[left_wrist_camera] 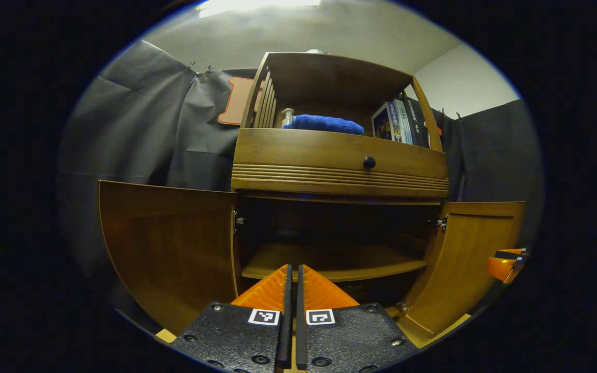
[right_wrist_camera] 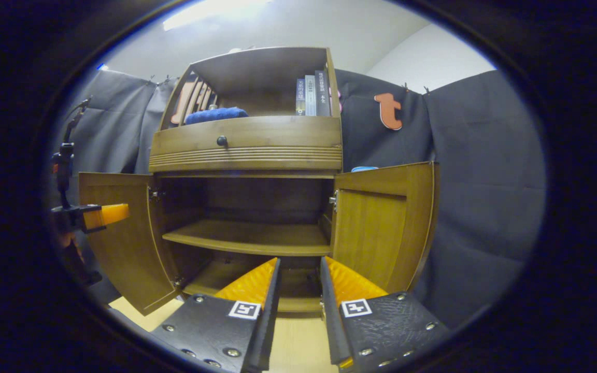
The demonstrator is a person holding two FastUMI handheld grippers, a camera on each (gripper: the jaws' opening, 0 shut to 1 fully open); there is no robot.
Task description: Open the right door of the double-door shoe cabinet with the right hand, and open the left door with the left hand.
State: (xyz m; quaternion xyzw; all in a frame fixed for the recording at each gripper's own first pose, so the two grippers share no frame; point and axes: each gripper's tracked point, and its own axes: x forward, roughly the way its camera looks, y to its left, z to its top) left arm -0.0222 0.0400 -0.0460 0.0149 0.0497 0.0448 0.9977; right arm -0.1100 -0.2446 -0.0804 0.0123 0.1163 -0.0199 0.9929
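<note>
Shoe cabinet [left_wrist_camera: 340, 166] dead ahead, both doors swung wide. Left door [left_wrist_camera: 169, 248] at 9 o'clock, right door [left_wrist_camera: 464, 259] at 3 in left gripper view. Left tool [left_wrist_camera: 292, 269] pressed together, empty, before inner shelf [left_wrist_camera: 329, 261]. Right tool [right_wrist_camera: 300, 264] spread, empty. Right gripper view adds book spines [right_wrist_camera: 312, 96] and blue towel [right_wrist_camera: 215, 115] up top.

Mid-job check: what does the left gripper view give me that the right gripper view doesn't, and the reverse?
Left gripper view: the left gripper, fingers together, up close, and the right gripper off by the right door. Right gripper view: the right gripper's fingers apart, the left gripper at the left door, and a black stand. Shared: both doors standing open, the shelf, drawer, blue towel, books.
</note>
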